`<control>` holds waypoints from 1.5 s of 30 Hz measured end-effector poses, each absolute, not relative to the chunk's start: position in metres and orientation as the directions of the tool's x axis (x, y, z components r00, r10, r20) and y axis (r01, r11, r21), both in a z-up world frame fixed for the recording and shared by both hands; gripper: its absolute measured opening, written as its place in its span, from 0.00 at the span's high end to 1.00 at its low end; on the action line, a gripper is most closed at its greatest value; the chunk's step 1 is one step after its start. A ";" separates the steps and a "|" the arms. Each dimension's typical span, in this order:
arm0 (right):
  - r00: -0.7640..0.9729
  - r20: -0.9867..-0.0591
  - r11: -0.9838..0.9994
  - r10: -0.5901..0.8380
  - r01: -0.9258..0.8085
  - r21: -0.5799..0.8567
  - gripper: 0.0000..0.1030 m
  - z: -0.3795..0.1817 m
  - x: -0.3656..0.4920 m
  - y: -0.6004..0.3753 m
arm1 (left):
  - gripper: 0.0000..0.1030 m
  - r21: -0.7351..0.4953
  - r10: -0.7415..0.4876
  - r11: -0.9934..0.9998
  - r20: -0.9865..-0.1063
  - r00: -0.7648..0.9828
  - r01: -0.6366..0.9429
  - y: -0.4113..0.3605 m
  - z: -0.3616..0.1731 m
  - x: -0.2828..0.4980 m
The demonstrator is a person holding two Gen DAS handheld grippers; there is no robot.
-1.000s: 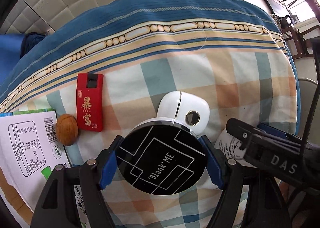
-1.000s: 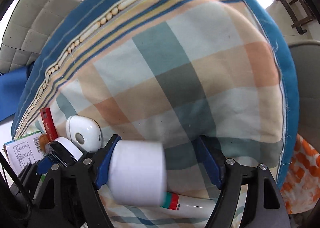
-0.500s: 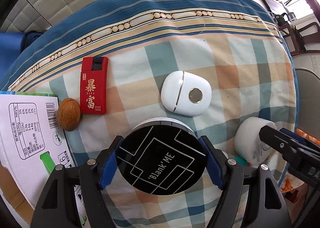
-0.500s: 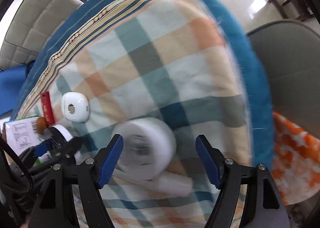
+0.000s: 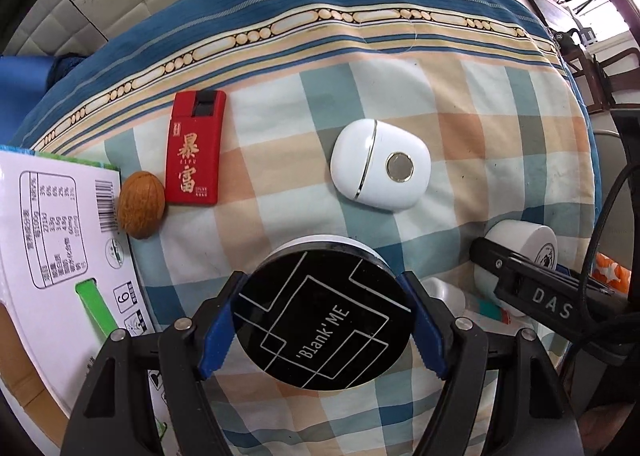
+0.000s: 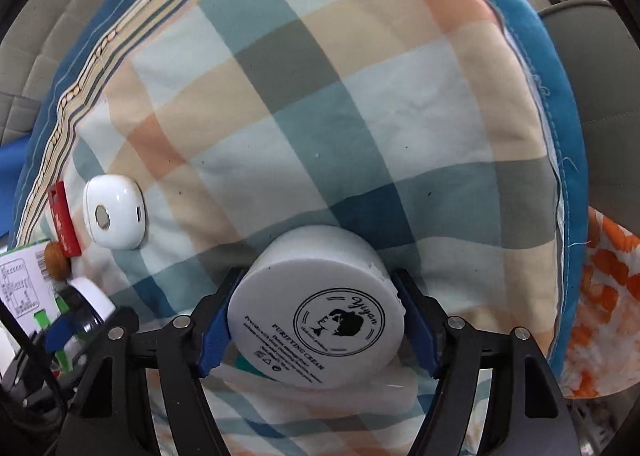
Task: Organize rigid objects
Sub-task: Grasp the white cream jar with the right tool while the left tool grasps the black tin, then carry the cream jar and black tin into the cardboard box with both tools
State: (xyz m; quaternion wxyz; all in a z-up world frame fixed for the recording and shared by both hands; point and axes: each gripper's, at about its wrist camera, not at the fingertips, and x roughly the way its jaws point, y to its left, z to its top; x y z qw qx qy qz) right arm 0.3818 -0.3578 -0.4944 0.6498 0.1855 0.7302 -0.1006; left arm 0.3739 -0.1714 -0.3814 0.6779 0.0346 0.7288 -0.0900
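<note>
Two round jars: black-lidded compact [image 5: 326,320], white cream jar [image 6: 316,320], both gripped.

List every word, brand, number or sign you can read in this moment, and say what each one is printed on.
"'Blank'ME": black lid of the round jar in the left gripper.
"Yiyan", "PURIFYING CREAM": base of the white cream jar in the right gripper; finer lines too small.
"暴富": red box; small print unreadable.
"DAS": right gripper body.
"6", barcode, "100g": white carton; table figures too small.
</note>
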 end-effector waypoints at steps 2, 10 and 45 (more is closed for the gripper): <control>-0.083 -0.990 0.916 0.111 0.395 0.070 0.31 -0.494 0.382 -0.357 | 0.28 -0.084 -0.071 0.982 -0.994 -0.078 0.170 -0.168 -0.386 0.373; -0.100 -0.990 0.931 0.100 0.359 0.058 0.32 -0.486 0.376 -0.343 | 0.28 -0.088 -0.080 0.980 -0.996 -0.048 0.178 -0.169 -0.369 0.371; 0.046 -0.962 0.963 0.268 -0.030 0.267 0.32 -0.277 0.339 -0.093 | 0.28 -0.064 -0.064 0.998 -0.976 0.210 0.005 0.135 -0.231 0.304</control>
